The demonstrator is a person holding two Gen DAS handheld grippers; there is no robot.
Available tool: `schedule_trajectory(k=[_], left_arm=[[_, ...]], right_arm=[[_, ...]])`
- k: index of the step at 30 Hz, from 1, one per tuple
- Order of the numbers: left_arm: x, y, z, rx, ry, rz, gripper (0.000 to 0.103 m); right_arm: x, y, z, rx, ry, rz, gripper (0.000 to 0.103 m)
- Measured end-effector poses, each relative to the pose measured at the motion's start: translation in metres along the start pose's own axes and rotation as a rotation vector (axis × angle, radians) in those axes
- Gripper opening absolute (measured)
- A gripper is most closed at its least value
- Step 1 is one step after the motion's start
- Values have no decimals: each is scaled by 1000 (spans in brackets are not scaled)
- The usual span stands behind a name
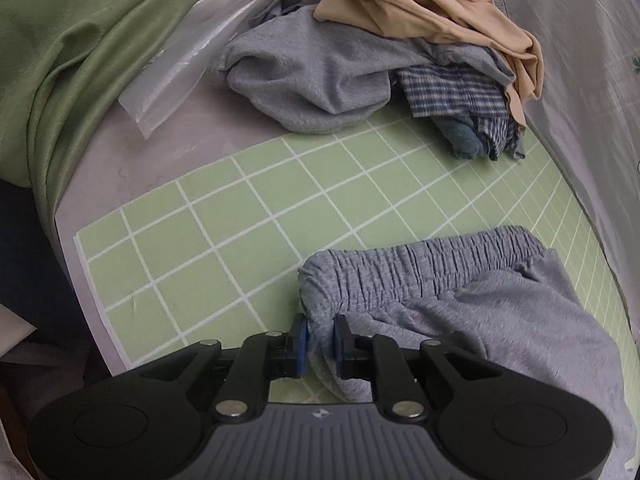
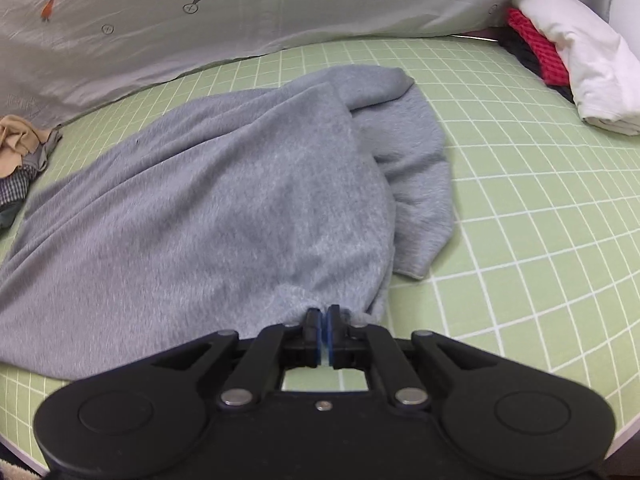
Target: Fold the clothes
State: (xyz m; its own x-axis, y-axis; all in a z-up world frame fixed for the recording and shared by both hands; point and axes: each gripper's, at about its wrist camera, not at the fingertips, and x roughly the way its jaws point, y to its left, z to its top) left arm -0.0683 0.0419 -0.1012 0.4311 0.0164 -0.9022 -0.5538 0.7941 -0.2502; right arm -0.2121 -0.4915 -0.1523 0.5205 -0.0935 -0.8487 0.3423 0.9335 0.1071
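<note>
Left tool [image 1: 320, 338]: its blue pads are pinched on the corner of the elastic waistband of the grey shorts [image 1: 480, 308], with a fold of cloth bunched between them.
Right tool [image 2: 323, 330]: the jaws are nearly together, nipping a thin edge of the same grey garment [image 2: 208, 208], which fans out ahead of it.
Grey shorts: they lie on the green grid mat [image 1: 224, 232] directly in front of both tools; from the left tool the gathered waistband runs ahead and to the right, and from the right tool the cloth spreads forward and leftward, with one part doubled under at its right side.
Green grid mat: it covers the desk [image 1: 132, 160] under the tools and lies bare to the left of the left tool and to the right of the right tool.
Clear plastic bag [image 1: 192, 64]: ahead of the left tool and to its left, on the grey desk past the mat's edge.
Pile of unfolded clothes [image 1: 320, 76]: far ahead of the left tool, with a grey piece, a blue checked piece [image 1: 452, 92] and a tan piece [image 1: 432, 4] on top.
Green cloth [image 1: 68, 60]: far left of the left tool, hanging in folds.
Carrot-print sheet [image 2: 280, 4]: beyond the mat, along the far side from the right tool.
Folded stack [image 2: 572, 60]: far right of the right tool; white on top, red and something dark beneath, probably folded garments.
</note>
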Motion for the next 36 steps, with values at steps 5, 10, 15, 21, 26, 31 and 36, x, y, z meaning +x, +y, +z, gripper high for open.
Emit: schedule_trajectory(k=[5,10,15,21,26,31,36], left_arm=[[-1,-7,-6,41,12,44,50],[-13,-10,-8,59,-40,108,79],[-20,-33,-16,171,-60,129,83],[-12,-76,-32,313,-32,120,87],[-10,-90,-37,383,-19,117,88],[-6,-90,-30,456,-18,119,88],[4,-84,-17,508,-8,115,88]], right_arm=[[-16,-4,2,49,-65,-10,44],[-25,-28,8,196,-117,-16,58],[-12,-48,11,244,-98,-21,60],[10,-54,26,242,-85,-13,70],[33,-48,40,232,-77,17,70],[51,-35,48,199,-72,22,44],[45,-10,50,156,-103,-32,4]])
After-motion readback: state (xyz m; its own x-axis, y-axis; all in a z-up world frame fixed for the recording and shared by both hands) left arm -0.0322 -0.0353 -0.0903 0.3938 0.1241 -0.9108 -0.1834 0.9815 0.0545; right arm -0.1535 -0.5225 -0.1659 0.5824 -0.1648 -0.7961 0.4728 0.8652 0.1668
